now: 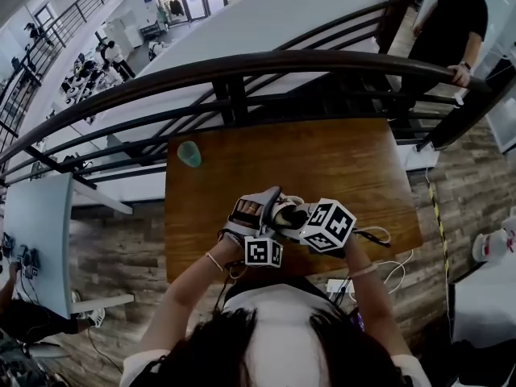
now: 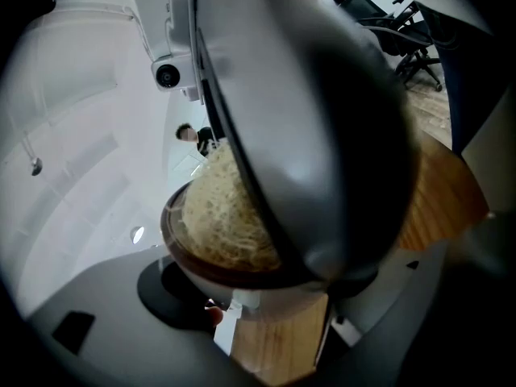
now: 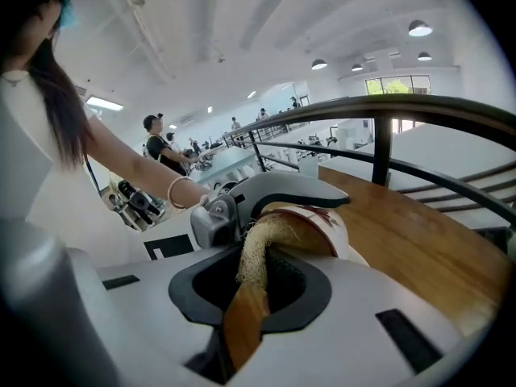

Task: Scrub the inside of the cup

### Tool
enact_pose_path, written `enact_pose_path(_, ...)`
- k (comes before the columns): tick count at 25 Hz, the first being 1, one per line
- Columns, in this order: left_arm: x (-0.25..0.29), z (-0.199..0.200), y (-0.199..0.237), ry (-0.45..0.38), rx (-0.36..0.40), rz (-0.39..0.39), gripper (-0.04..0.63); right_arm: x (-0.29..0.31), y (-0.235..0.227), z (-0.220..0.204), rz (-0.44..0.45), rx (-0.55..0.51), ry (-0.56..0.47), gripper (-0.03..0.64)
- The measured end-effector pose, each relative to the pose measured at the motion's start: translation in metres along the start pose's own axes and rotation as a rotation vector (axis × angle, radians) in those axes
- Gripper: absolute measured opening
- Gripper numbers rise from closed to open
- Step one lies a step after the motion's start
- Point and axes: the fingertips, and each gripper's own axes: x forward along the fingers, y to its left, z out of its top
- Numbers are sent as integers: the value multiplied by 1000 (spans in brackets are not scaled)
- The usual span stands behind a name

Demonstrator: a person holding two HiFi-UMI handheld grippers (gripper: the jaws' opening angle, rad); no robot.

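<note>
Over the front edge of the wooden table my two grippers meet. My left gripper is shut on a white cup with a brown rim; one grey jaw lies across its mouth. My right gripper is shut on the wooden handle of a brush. The brush's pale loofah head sits inside the cup and fills much of its opening. In the right gripper view the loofah curves from the handle into the cup's mouth. The cup is tilted on its side, mouth towards the right gripper.
A small teal object stands at the table's far left. A dark curved railing runs just beyond the far edge. A person in black stands by the railing at top right. White cables hang off the table's near right.
</note>
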Motion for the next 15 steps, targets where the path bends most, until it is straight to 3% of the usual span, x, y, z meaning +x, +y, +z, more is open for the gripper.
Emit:
enact_pose_path(6, 7, -3, -14, -8, 53, -7, 403, 3, 0, -8, -21, -71, 64, 78)
enact_pose_path(15, 4, 3, -15, -25, 60, -30, 403, 1, 4, -14, -31, -193, 161, 80)
